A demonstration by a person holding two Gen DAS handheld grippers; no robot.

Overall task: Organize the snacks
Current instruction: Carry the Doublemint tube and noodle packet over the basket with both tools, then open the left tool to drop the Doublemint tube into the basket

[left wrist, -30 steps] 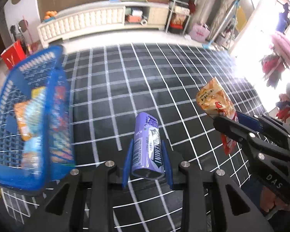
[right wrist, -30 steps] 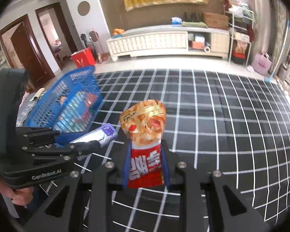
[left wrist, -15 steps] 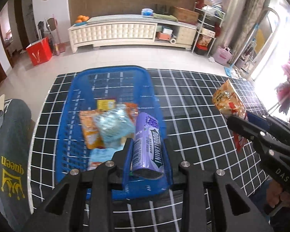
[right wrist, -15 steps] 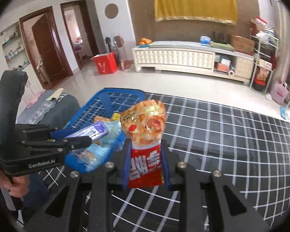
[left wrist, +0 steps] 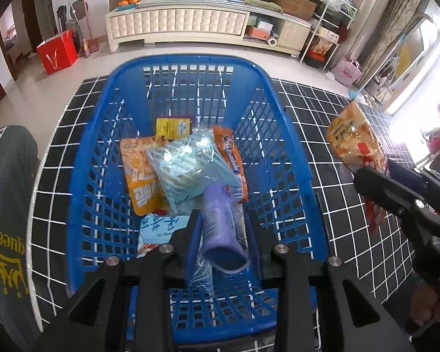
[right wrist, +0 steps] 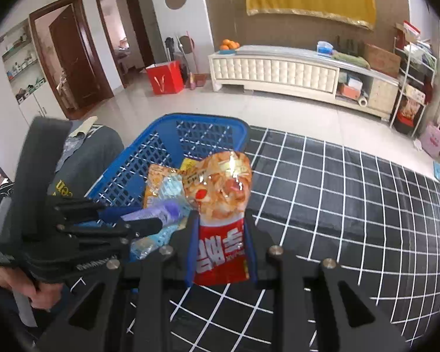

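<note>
I'm clamping the purple cylindrical snack tube [left wrist: 223,226], long axis pointing far, in my left gripper [left wrist: 223,234] over the blue plastic lattice basket [left wrist: 278,135]; my right gripper [right wrist: 220,252] is pinching the upright orange-and-red crinkly snack bag [right wrist: 220,205].

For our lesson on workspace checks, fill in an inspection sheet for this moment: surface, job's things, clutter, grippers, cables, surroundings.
Surface: black mat with white grid, laid on pale floor tiles.
Job's things: blue basket holds several snack packs, a pale blue bag on top; purple pack over the basket; orange and red snack bag held beside the basket, over the mat.
Clutter: grey garment with yellow print left of the basket.
Grippers: left gripper has its fingers either side of the purple pack, grip unclear; right gripper shut on the snack bag.
Cables: nothing seen.
Surroundings: white cabinet, red box, metal shelf rack, open doors.
</note>
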